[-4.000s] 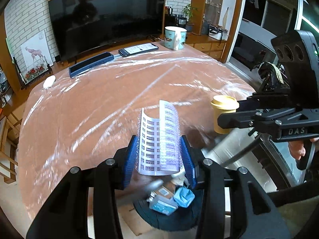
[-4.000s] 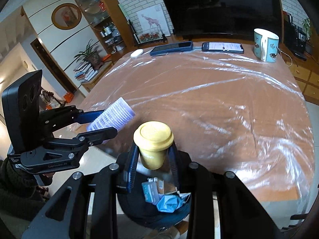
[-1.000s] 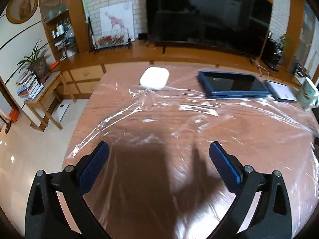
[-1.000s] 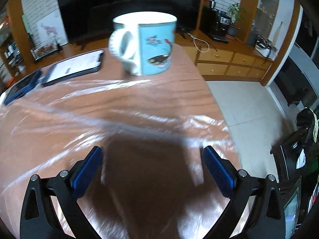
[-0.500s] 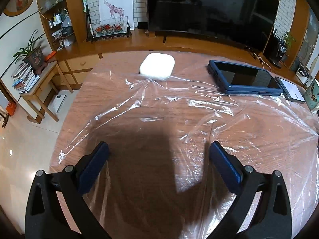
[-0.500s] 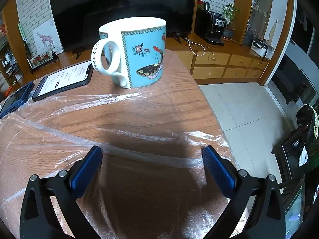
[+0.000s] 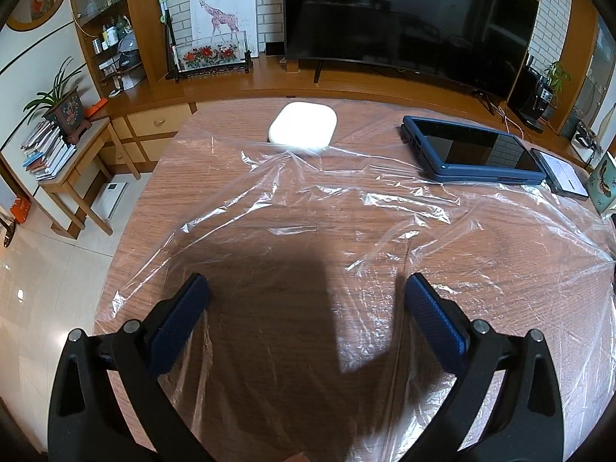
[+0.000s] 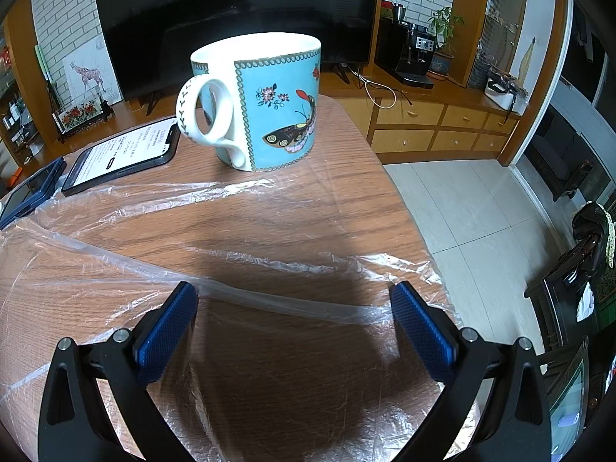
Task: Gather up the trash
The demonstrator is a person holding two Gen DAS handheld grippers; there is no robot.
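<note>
A thin clear plastic sheet (image 7: 346,208) lies crinkled over the wooden table (image 7: 161,177). My left gripper (image 7: 306,308) hangs open just above the sheet's left part, nothing between its blue pads. In the right wrist view the same plastic sheet (image 8: 269,300) ends in a folded edge near the table's right corner. My right gripper (image 8: 294,315) is open over that edge, which runs between the fingers without being pinched. No bin or other trash shows in either view.
A white flat case (image 7: 303,128), a blue-cased tablet (image 7: 473,150) and a phone (image 7: 566,177) lie along the far side. A turquoise butterfly mug (image 8: 258,104) stands close ahead of the right gripper, beside the phone (image 8: 123,154). The table edge (image 8: 408,200) drops to tiled floor.
Four seconds ago the left gripper held a perforated plastic strip and the right a yellow-lidded cup over a bin; both are empty now. Over the last second both moved closer to the sheet.
</note>
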